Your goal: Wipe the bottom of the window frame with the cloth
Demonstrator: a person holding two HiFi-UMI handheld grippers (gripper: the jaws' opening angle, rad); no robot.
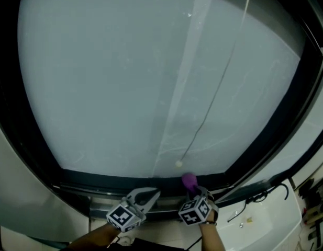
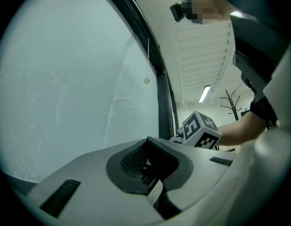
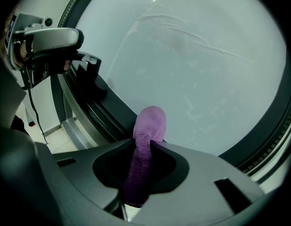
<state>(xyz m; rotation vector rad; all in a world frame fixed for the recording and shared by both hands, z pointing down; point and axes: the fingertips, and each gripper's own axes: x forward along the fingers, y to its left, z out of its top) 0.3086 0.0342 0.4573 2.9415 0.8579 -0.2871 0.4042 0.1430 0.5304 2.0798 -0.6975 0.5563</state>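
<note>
- While the right claw (image 1: 194, 192) pinches a purple cloth (image 1: 189, 180), the cloth's rounded tip sticks out toward twelve o'clock, over the dark window frame (image 1: 98, 182) along the bottom of the pane (image 1: 124, 77).
- Whether the tip presses on the frame or only hovers by it is hard to tell.
- The cloth's lower end is hidden inside the claw's recess.
- The left claw (image 1: 149, 194) is pressed together with nothing between its tips. It sits just beside the right one, at its nine o'clock, near the frame.
- A thin cord (image 1: 213, 95) hangs before the pane, with its bead (image 1: 178, 163) at the cloth's twelve o'clock. The cord's top is cut off by the picture edge.
- Both forearms (image 1: 96, 238) are cut off at six o'clock.
</note>
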